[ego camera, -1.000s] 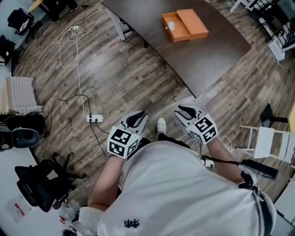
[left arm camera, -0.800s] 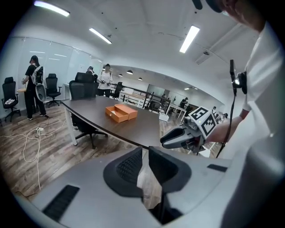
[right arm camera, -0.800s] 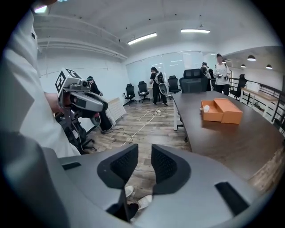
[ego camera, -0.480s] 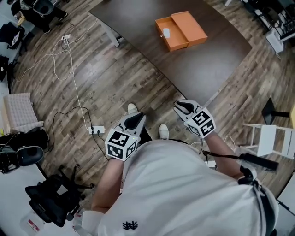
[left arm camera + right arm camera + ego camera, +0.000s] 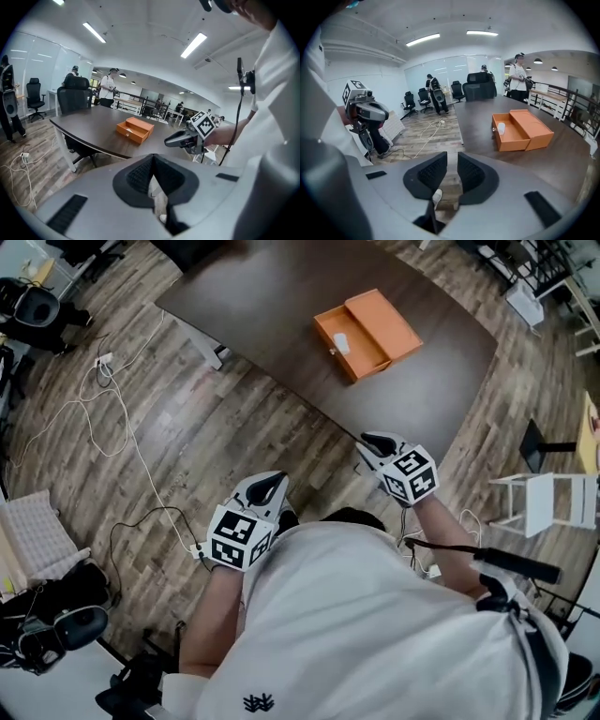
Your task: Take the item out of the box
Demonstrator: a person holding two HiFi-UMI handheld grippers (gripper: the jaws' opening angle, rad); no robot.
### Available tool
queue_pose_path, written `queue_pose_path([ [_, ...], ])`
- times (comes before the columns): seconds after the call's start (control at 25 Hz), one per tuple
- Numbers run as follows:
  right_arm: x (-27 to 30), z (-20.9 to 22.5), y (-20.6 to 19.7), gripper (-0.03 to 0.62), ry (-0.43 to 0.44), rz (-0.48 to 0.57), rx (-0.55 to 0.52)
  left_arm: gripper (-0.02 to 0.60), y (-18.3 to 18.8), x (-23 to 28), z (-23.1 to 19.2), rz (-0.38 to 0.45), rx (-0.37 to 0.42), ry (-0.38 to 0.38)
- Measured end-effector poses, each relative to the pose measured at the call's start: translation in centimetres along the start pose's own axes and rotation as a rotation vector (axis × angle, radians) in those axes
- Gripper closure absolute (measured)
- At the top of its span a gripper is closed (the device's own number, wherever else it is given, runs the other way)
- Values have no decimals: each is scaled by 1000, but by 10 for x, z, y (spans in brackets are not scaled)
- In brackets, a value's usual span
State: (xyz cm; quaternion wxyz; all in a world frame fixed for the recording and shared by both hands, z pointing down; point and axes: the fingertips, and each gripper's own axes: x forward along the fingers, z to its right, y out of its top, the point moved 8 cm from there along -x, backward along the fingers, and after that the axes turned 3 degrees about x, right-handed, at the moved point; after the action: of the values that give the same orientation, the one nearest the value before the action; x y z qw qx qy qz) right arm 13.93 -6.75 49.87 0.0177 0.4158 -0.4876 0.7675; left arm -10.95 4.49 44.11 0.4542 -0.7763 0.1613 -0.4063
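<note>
An orange box (image 5: 367,330) lies open on the dark table (image 5: 272,296), its drawer slid out beside the sleeve. A small white item (image 5: 340,343) rests in the drawer, and it also shows as the white item (image 5: 501,127) in the orange box (image 5: 520,129) in the right gripper view. My right gripper (image 5: 373,440) hovers at the table's near edge, well short of the box. Its jaws are closing and a narrow gap with nothing in it remains, as the right gripper (image 5: 452,158) shows. My left gripper (image 5: 271,486) hangs over the floor, and the left gripper (image 5: 152,159) is shut and empty.
Cables and a power strip (image 5: 199,550) trail over the wooden floor at the left. A white chair (image 5: 548,505) stands to the right of the table. A black office chair (image 5: 75,91) is at the table's far side, and several people stand in the background.
I have moved closer to the table, and the box now lies nearer. Both grippers came forward, and the right one has reached the table's edge.
</note>
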Motion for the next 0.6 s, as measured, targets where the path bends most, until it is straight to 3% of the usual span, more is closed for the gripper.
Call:
queue_pose_path([
  [0.16, 33, 25, 35, 530, -88, 27, 66, 574, 4, -6, -50, -31, 24, -31],
  [0.32, 56, 60, 64, 530, -154, 29, 126, 572, 12, -4, -84, -34, -2, -38],
  [0.6, 100, 138, 108, 522, -205, -22, 164, 572, 51, 15, -126, -22, -23, 18],
])
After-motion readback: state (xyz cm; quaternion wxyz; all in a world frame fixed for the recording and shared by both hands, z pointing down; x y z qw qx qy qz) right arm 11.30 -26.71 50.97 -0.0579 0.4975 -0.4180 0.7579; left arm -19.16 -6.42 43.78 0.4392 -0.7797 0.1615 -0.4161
